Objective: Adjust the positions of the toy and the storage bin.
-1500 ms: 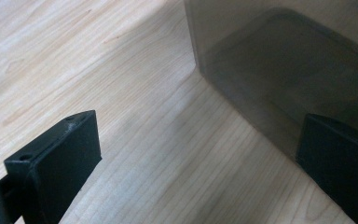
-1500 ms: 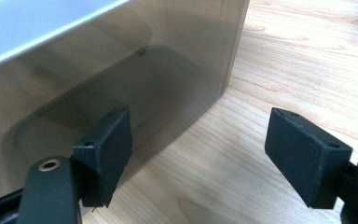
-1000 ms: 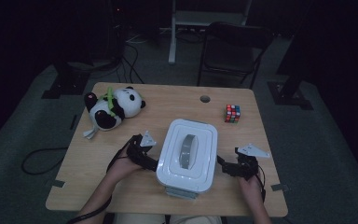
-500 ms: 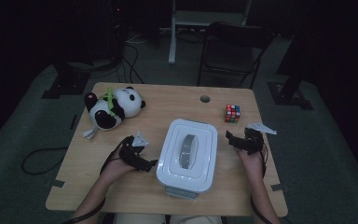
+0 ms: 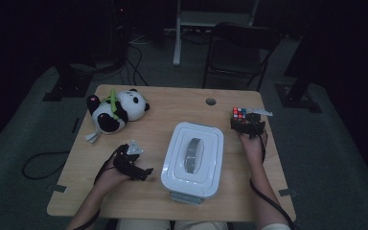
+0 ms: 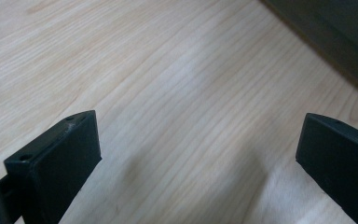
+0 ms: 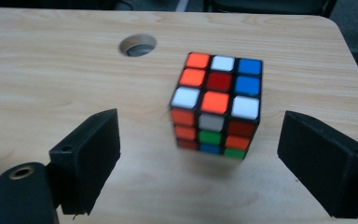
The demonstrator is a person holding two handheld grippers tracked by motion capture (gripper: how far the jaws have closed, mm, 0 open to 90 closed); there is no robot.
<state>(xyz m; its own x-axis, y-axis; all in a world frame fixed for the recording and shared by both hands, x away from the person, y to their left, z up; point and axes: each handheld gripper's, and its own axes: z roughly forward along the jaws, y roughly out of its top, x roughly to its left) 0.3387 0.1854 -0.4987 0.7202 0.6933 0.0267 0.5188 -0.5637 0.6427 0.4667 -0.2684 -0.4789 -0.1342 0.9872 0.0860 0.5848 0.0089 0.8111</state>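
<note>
A colour cube [image 7: 216, 105] stands on the wooden table near its far right corner, also seen in the high view [image 5: 239, 114]. My right gripper [image 7: 200, 163] is open, its jaws wide apart on either side of the cube's near face, not touching it; from above the right gripper [image 5: 247, 125] sits just behind the cube. My left gripper [image 6: 196, 154] is open over bare wood, and from above the left gripper [image 5: 141, 172] lies left of a white lidded box [image 5: 194, 158] with a grey handle.
A plush panda [image 5: 116, 111] lies at the table's far left. A round cable hole [image 7: 138, 45] is in the tabletop [image 5: 172, 108] left of the cube. A chair [image 5: 239, 55] stands beyond the table. The table's right edge is close to the cube.
My right gripper has moved away from the white box toward the far right, up to the colour cube. My left gripper has drawn back slightly to the left of the box.
</note>
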